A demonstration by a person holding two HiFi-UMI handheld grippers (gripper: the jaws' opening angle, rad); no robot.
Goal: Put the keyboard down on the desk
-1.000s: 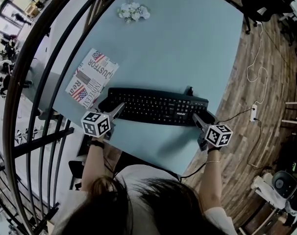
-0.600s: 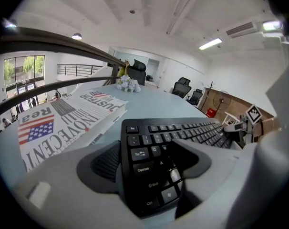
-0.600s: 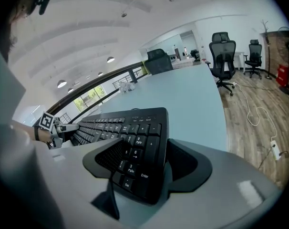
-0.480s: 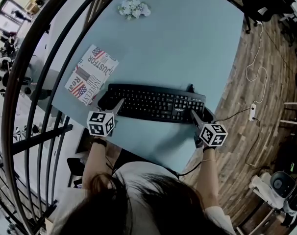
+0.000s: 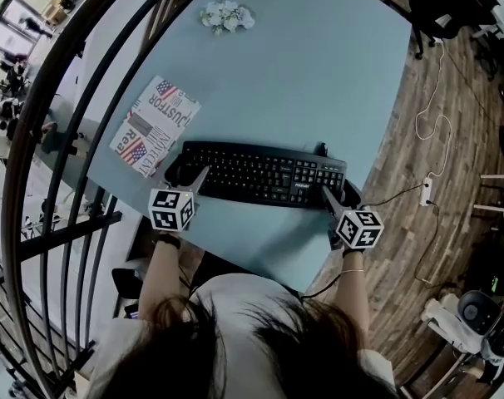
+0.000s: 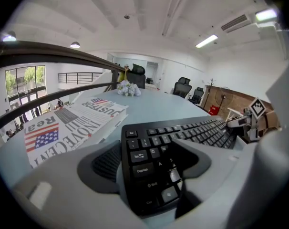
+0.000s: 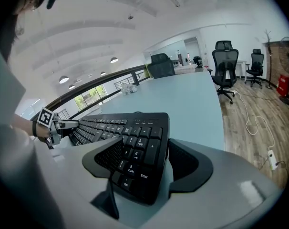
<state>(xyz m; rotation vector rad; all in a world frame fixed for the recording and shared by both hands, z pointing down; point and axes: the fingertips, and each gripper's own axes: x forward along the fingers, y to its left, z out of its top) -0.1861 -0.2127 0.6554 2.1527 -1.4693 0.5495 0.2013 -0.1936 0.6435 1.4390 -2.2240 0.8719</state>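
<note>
A black keyboard [image 5: 260, 175] lies flat on the light blue desk [image 5: 318, 73], near its front edge. My left gripper [image 5: 200, 174] is at the keyboard's left end. In the left gripper view the keyboard [image 6: 182, 137] sits between that gripper's [image 6: 147, 151] jaws, with a thin gap beside the left pad. My right gripper [image 5: 328, 194] straddles the right end by the desk's corner. Its jaws are opening in the right gripper view [image 7: 144, 151]. The number-pad end of the keyboard [image 7: 135, 132] lies between them, clear of the right pad.
A folded newspaper [image 5: 155, 127] lies just left of the keyboard, and a small bunch of white flowers [image 5: 227, 15] sits at the desk's far side. A dark curved railing [image 5: 69, 140] runs along the left. A cable and power strip [image 5: 427, 191] lie on the wooden floor to the right.
The keyboard and both grippers sit slightly further left in the head view than a second ago. The right gripper's cube has drawn a little closer to the keyboard's end.
</note>
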